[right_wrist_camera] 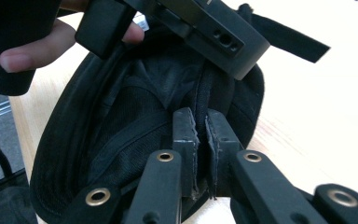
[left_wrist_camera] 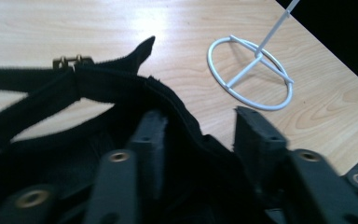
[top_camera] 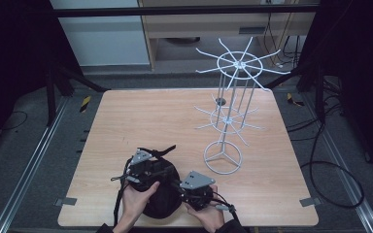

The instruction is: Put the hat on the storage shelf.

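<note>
A black fabric cap [top_camera: 161, 204] with an adjuster strap [top_camera: 158, 149] lies upside down near the table's front edge, between the two hands. My left gripper [top_camera: 161, 171] stands open at the cap's far side. In the left gripper view its jaws straddle the cap's rim [left_wrist_camera: 168, 95], and the strap's brass buckle [left_wrist_camera: 67, 60] lies on the wood beyond. My right gripper [top_camera: 178, 187] comes in from the right. In the right gripper view it [right_wrist_camera: 201, 128] is shut on the cap's rim [right_wrist_camera: 204, 88], looking into the cap's lining [right_wrist_camera: 135, 107].
A white wire display rack [top_camera: 228, 116] with two tiers of spokes stands right of centre, its ring base [left_wrist_camera: 251, 74] close to the cap. The light wooden table [top_camera: 145, 116] has bare room to the left and back. Dark frame legs and cables surround it.
</note>
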Tool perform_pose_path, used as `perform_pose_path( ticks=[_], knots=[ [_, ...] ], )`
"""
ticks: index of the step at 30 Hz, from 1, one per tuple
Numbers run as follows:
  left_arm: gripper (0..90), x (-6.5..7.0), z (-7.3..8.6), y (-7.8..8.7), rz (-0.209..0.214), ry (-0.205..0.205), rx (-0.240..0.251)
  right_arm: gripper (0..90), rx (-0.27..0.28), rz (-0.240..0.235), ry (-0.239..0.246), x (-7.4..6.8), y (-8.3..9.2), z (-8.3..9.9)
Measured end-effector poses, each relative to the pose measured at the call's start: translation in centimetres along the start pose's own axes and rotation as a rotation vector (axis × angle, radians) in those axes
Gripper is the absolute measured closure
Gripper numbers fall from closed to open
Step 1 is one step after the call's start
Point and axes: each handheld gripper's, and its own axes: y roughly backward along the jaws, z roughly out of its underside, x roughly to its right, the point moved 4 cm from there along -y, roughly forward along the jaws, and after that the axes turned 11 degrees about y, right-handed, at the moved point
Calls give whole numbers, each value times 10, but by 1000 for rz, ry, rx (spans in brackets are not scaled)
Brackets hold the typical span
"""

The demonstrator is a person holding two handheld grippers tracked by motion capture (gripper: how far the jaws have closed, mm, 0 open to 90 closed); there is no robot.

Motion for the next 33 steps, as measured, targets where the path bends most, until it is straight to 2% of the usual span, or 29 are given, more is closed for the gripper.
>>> perform_pose_path(
  ticks=[5,6,10,11,15,16,17,21,23,24,26,31,33],
  knots=[
    [705,-1,2,-1,12,12,-17,816,8,-20,-13,-1,-2,0],
    [722,-1,2,-2,18,20,-16,782,15,-33,-17,-2,-1,-1],
    [751,-3,2,1,40,39,-14,715,27,-65,-17,-3,2,-3],
    [761,-3,2,3,44,36,-13,671,49,-88,-21,-2,8,-4],
    [772,-2,-3,11,69,37,19,621,91,-101,-39,3,20,-6],
    [778,-1,-4,13,75,29,26,612,106,-104,-46,5,24,-6],
    [790,1,-7,18,86,24,37,594,123,-74,-49,11,33,-6],
    [801,5,-11,26,94,1,68,565,136,-42,-71,21,42,-3],
    [809,9,-15,35,110,-28,96,534,134,-17,-94,30,45,2],
    [811,9,-15,35,110,-28,96,524,134,-17,-100,31,45,2],
    [813,14,-19,43,138,-51,123,509,133,-15,-106,33,44,4],
    [819,28,-24,59,197,-98,165,418,147,-49,-115,29,36,1],
    [819,32,-25,63,219,-107,173,408,150,-56,-116,28,35,0]
  ],
)
